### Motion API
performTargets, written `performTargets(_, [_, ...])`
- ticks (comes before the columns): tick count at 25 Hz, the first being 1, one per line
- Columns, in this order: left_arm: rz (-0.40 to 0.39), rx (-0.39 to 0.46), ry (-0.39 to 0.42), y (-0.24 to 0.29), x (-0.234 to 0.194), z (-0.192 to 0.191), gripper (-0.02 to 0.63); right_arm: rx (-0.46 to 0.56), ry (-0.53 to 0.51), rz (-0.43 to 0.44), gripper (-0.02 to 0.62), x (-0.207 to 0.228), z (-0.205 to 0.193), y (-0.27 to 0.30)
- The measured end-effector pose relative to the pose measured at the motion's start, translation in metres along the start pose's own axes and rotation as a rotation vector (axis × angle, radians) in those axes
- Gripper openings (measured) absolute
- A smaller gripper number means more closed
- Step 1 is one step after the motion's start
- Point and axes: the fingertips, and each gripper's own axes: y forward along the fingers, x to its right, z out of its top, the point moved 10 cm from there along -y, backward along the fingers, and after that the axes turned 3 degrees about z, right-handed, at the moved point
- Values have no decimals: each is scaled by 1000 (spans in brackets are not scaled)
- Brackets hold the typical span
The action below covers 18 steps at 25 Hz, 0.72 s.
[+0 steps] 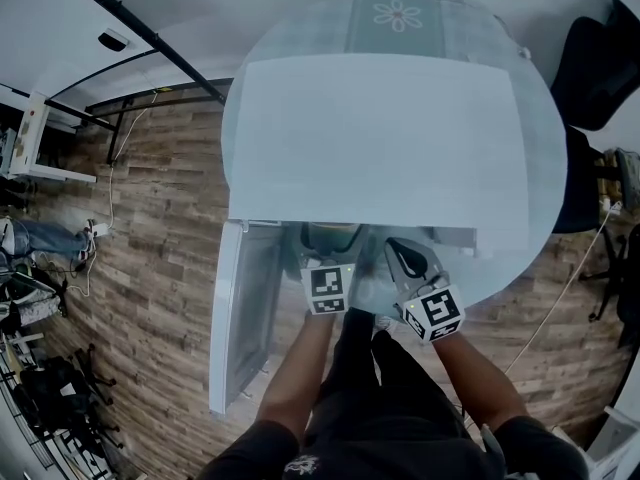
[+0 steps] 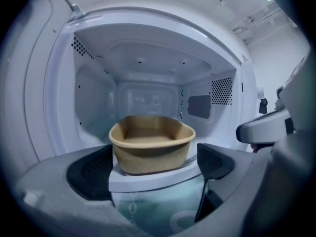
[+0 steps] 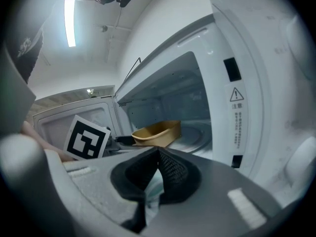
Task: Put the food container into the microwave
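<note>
Left gripper view shows the left gripper (image 2: pixel 155 151) with its jaws spread wide and seemingly pressed on both sides of the food container (image 2: pixel 150 157), which sits between them at the front lip of the microwave (image 2: pixel 94 107) floor. Released here, it could be knocked by the door (image 1: pixel 245 308); a hard push deeper might tip it. The right gripper (image 3: pixel 158 154), jaws closed on nothing, hangs beside. How firm the contact is stays unclear, and from the head view the microwave's top hides the cavity.
</note>
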Motion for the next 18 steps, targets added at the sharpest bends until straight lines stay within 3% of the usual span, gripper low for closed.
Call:
performTargets(7, [26,-10,-7,-45,19,1,517,23,-26,9,2,-8,9,-17])
performTargets(13, [9,7,-22,-97,32,24,505,32,-4,2,2,-30,11,-58])
performTargets(18, [28,61,-8,-139,43,51,383,68,-39,38,2,-49,23,-84])
